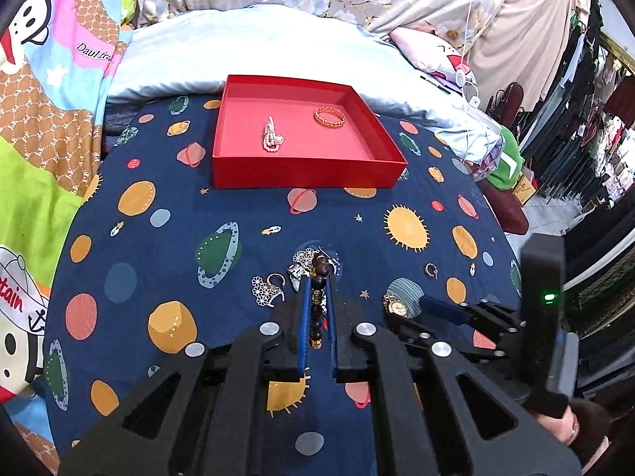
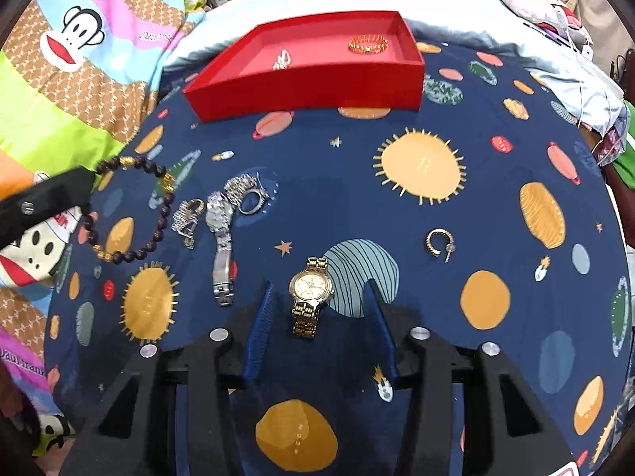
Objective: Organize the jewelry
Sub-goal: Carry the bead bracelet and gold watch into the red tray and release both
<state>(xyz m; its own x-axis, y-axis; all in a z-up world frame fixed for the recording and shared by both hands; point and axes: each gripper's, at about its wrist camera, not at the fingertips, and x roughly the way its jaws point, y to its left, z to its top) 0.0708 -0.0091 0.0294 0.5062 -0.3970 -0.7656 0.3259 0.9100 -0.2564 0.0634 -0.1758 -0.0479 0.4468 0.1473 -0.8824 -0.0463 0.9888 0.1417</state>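
At the top centre of the right wrist view, the red tray [image 2: 301,87] looks like matt cardboard. Lower centre, the gold watch [image 2: 310,293] is shiny metal with a pale glossy dial. Left of it, the silver watch [image 2: 219,234] is bright polished metal. At the far left, the bead bracelet [image 2: 131,214] has dark, smooth, wood-like beads with gold ones. The bedsheet [image 2: 416,218] is soft matt printed cloth. The right gripper [image 2: 320,289] has matt black plastic arms and ribbed blue pads [image 2: 258,329].

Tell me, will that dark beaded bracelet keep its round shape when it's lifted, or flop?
Probably flop. The beaded bracelet is separate beads on a string, so it should sag into a hanging loop below the left tool, whose fingers pinch one section. The round beads may slip or roll slightly in the grip.
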